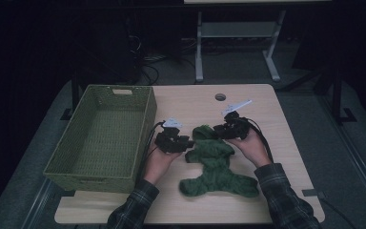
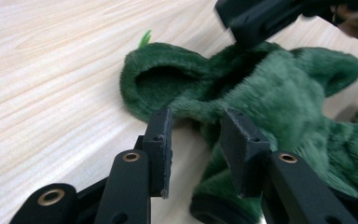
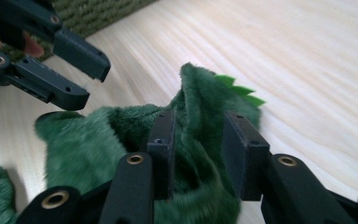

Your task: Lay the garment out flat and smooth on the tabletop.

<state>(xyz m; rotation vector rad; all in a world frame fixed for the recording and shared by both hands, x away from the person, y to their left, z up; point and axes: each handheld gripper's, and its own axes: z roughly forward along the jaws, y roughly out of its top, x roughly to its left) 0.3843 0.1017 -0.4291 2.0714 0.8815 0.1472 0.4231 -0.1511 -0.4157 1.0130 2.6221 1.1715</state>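
A green woven basket sits at centre left of the table, beside a green plush garment lying flat at centre. The right gripper, jaws apart, straddles a fold of its hood. The left gripper hovers open at the hood's edge; a shallow bite could let the fleece slip free.

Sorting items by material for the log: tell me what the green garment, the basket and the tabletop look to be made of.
Green garment: soft plush or fleece, judging by its fuzzy matte pile; the small bright green spikes look like flat felt. Basket: woven fibre or wicker, perhaps synthetic, in matte olive green with a visible weave. Table: light wood or wood-look laminate, with smooth straight grain lines.
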